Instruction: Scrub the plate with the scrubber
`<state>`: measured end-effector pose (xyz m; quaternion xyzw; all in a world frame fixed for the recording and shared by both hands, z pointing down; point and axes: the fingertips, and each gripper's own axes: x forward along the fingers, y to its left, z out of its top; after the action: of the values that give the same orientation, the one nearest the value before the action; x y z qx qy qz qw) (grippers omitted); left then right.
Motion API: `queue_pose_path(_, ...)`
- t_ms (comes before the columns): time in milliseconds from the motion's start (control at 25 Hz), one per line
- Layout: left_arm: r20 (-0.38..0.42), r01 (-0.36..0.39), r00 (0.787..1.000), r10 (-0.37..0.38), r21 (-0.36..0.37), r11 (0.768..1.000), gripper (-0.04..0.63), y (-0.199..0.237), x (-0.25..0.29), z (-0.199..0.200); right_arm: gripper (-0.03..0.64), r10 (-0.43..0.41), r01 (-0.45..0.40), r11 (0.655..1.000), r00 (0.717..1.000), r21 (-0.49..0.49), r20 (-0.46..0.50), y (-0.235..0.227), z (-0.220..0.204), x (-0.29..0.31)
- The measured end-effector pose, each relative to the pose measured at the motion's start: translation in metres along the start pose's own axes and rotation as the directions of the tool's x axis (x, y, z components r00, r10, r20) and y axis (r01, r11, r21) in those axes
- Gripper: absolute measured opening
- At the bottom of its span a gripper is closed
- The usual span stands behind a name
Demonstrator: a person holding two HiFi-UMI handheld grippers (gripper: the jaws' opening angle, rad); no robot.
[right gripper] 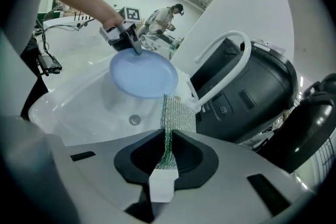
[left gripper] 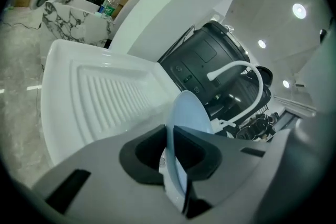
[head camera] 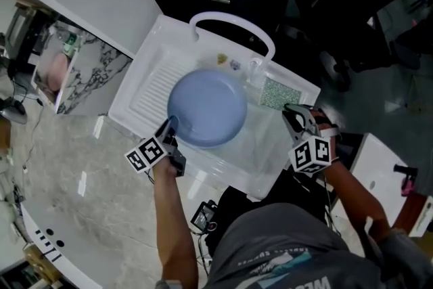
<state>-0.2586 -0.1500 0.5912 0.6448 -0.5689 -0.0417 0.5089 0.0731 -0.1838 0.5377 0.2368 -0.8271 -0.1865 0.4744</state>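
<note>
Plate (head camera: 206,108), pale blue, hangs over the white sink (head camera: 132,101) basin, its near rim clamped between the left gripper's (head camera: 169,126) jaws. The right gripper (head camera: 295,115) pinches a green mesh scrubber (head camera: 279,93) just beside the plate, not touching it. A white faucet (head camera: 230,15) arches close behind the plate. The ribbed drainboard (head camera: 154,86) lies at its left, and small bits (head camera: 228,62) sit on the back ledge.

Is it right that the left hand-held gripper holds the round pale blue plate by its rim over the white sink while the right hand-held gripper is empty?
No: the right gripper view shows the right hand-held gripper shut on a green mesh scrubber. The left hand-held gripper holds the round pale blue plate by its rim over the white sink.
</note>
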Motion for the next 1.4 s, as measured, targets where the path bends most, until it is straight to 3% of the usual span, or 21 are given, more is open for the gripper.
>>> queue_pose_path(400, 0.071, -0.055, 0.996, 0.060, -0.068, 0.996, 0.037, 0.044, -0.003, 0.051, 0.069, 0.059, -0.056, 0.998, 0.989, 0.029, -0.136, 0.019, -0.065, 0.068)
queue_pose_path(720, 0.087, -0.099, 0.990, 0.107, -0.094, 0.991, 0.037, 0.069, -0.001, 0.070, 0.078, 0.055, -0.053, 0.998, 0.984, 0.016, -0.170, 0.012, -0.069, 0.103)
queue_pose_path(960, 0.096, -0.132, 0.984, 0.150, -0.172, 0.976, 0.038, 0.098, 0.000, 0.074, 0.125, 0.077, -0.081, 0.997, 0.975, -0.010, -0.209, 0.020, -0.075, 0.112)
queue_pose_path(1400, 0.100, -0.231, 0.961, 0.257, -0.221, 0.948, 0.051, 0.139, -0.003, 0.084, 0.146, 0.065, -0.067, 0.998, 0.981, -0.005, -0.182, 0.020, -0.067, 0.099)
